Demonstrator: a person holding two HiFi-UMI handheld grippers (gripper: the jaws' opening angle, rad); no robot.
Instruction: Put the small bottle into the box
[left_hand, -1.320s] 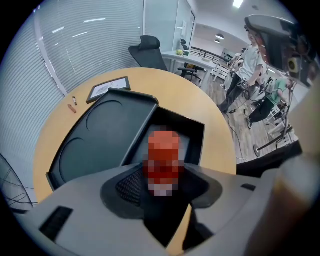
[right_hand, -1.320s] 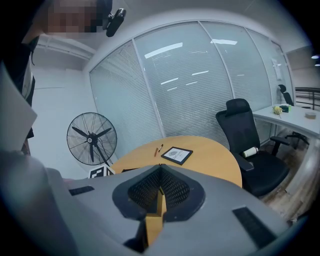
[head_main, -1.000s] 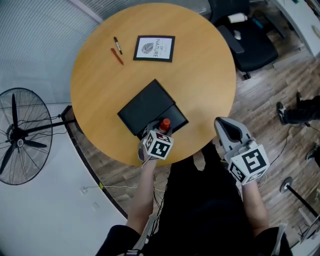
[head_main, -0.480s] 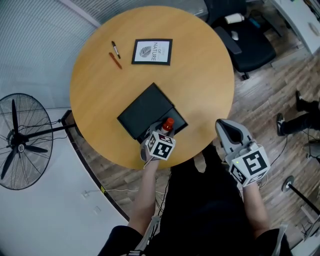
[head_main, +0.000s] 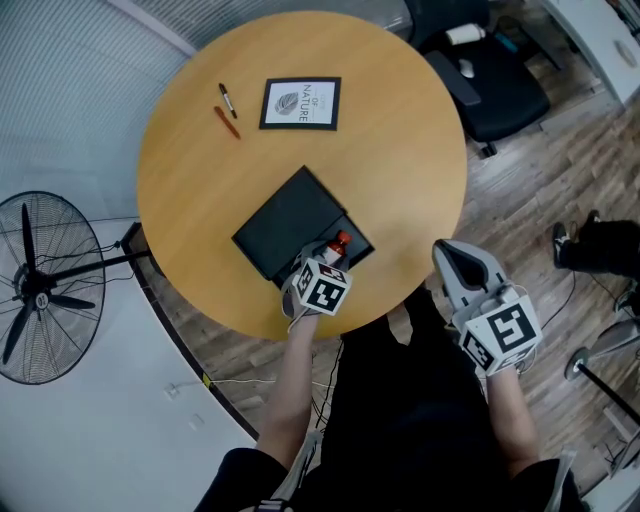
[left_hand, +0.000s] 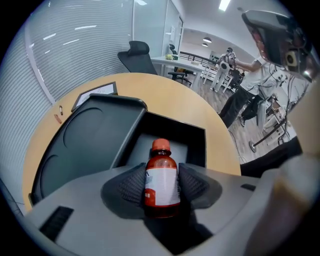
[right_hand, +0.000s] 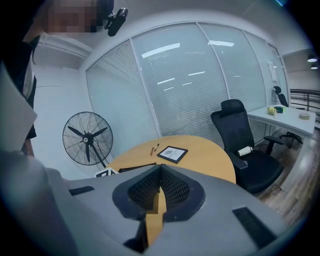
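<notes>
A small bottle (left_hand: 162, 182) of red liquid with an orange cap and white label sits between the pads of my left gripper (left_hand: 162, 184), which is shut on it. In the head view the bottle (head_main: 337, 245) pokes out over the open black box (head_main: 345, 248) near the table's front edge, with the left gripper (head_main: 325, 262) just behind it. The box's lid (head_main: 290, 217) lies open to the upper left. The box's inside (left_hand: 165, 142) shows just beyond the cap. My right gripper (head_main: 462, 262) hangs off the table's right edge, shut, with nothing in it.
On the round wooden table (head_main: 400, 150), a framed card (head_main: 300, 102) and two pens (head_main: 227, 112) lie at the far side. A standing fan (head_main: 35, 285) is on the floor at left, and a black office chair (head_main: 500, 80) stands at upper right.
My left gripper has carried the bottle slightly forward and lower over the open box. The right gripper has barely moved.
</notes>
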